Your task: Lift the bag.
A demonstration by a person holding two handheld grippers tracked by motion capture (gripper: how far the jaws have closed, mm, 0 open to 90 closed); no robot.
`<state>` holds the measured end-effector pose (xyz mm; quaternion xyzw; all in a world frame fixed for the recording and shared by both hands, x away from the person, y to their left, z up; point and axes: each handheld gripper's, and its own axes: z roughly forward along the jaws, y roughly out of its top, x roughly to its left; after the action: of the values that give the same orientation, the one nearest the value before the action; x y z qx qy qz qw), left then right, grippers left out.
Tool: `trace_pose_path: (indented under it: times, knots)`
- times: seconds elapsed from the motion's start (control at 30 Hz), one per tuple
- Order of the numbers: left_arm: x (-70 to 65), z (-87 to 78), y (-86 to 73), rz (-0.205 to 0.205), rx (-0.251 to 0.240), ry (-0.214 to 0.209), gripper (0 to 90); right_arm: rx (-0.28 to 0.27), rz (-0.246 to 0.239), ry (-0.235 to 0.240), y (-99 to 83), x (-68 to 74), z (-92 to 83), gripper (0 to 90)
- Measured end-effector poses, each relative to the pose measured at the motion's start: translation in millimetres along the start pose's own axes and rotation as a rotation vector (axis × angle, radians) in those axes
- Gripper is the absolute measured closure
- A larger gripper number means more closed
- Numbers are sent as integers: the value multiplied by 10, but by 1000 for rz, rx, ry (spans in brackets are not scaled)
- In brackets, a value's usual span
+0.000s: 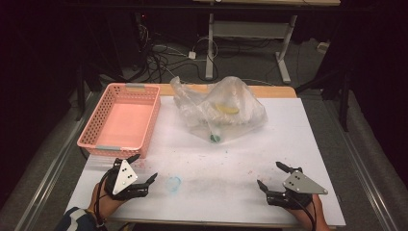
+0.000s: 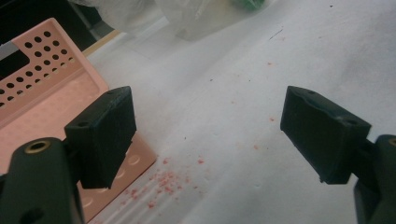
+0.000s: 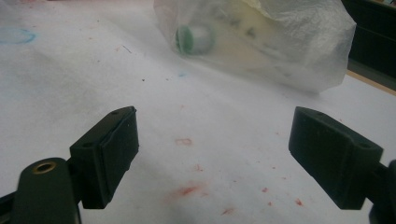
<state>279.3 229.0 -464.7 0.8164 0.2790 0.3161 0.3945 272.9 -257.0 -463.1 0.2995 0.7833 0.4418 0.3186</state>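
Note:
A clear plastic bag (image 1: 219,108) lies at the back middle of the white table (image 1: 288,144); inside it I make out a yellow item (image 1: 226,109) and a green-capped bottle (image 1: 214,138). The same bag (image 3: 266,37) with the green cap (image 3: 185,38) lies ahead in the right gripper view. My left gripper (image 1: 145,168) rests near the front left, open with nothing between its jaws (image 2: 210,135). At the front right my right gripper (image 1: 271,176) is open too, jaws wide apart over bare table (image 3: 212,149).
A pink perforated basket (image 1: 121,120) stands empty at the back left, close to the left gripper (image 2: 42,88). A faint blue ring mark (image 1: 173,183) and red stains (image 3: 187,189) mark the table surface. Desk legs and cables lie on the floor beyond.

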Motion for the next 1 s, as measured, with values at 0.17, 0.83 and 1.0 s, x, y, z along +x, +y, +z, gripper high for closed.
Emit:
trace_pose_path:
  times: [0.17, 0.83, 1.0]
  knots:
    - [8, -22, -6, -5, -8, -5, 181, -4, -11, -3, 21, 21, -7, 167]
    - [-12, 25, -5, 20, 21, -12, 180, -7, -17, -1, 42, 17, -9, 168]
    - [-8, 35, -4, 19, 24, -16, 180, -6, -13, -2, 42, 13, -2, 175]
